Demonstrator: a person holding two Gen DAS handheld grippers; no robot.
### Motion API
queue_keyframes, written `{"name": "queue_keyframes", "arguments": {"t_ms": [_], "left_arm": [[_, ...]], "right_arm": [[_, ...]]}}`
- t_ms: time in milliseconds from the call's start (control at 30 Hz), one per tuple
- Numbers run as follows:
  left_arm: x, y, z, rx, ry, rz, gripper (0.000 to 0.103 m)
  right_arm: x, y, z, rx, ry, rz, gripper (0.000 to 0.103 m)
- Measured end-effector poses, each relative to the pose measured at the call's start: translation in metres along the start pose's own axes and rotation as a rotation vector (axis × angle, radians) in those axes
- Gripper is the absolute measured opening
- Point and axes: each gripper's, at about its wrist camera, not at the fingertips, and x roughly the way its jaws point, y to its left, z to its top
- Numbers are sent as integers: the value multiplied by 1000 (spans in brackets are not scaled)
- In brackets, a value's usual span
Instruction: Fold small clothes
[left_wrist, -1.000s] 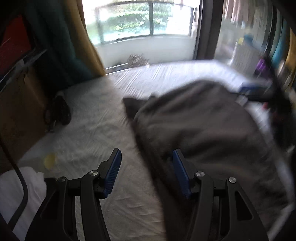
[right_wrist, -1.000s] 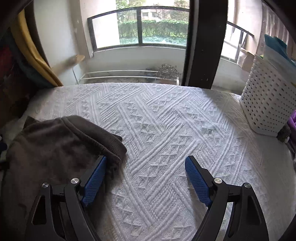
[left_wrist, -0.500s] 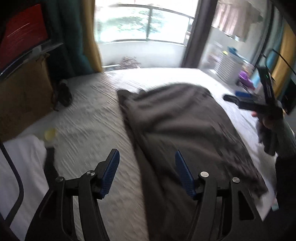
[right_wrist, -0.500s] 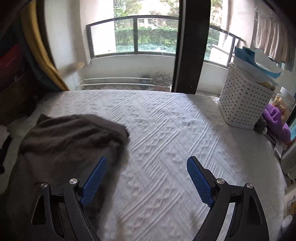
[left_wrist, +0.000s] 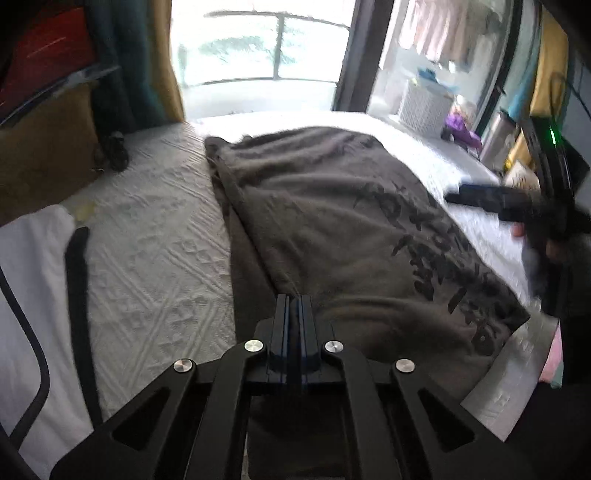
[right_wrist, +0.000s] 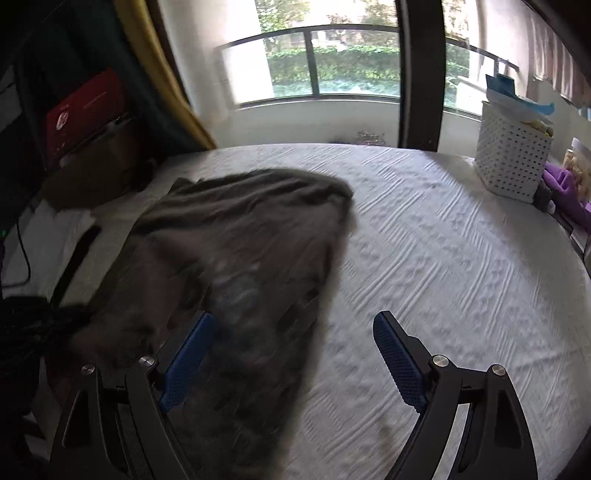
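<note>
Daylight pours in from the window (left_wrist: 258, 48), blown out to white glare in the left wrist view, leaving the near corners dim, while fisheye bending curves the edges and motion blur smears the brown garment (right_wrist: 240, 266) in the right wrist view.

L gripper (left_wrist: 294, 306) jaws just closed; R gripper (right_wrist: 291, 354) jaws wide.

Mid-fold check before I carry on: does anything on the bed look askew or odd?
The dark grey garment lies skewed across the white bedspread, its left edge rumpled into a ridge. The left gripper has just shut; whether it pinches cloth is unclear. The right gripper is open.
</note>
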Motion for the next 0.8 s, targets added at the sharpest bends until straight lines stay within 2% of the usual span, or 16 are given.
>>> {"name": "queue_keyframes", "arguments": {"t_ms": [200,400,467,533,567,600,800], "left_arm": [[-20,-1,-9,-25,-52,29,3],[-20,1,-17,-86,-43,40,4],[-27,4,-18,-115,-52,18,5],[-36,5,-21,-134,-69,-4,26],[-40,5,-24,-135,-81,-12,48],[-44,3,-27,-135,-88,-18,56],[-41,-14,-49,-80,-41,-57,56]], "right_arm": [[3,15,-30,-41,43,-41,89],[-7,6,-53,-23,47,-85,89],[-13,-1,-59,-1,44,-103,89],[-21,-5,-64,14,34,-112,89],[-24,-6,-65,18,29,-113,89],[-29,-5,-67,21,21,-112,89],[-46,14,-78,-12,-4,-61,89]]}}
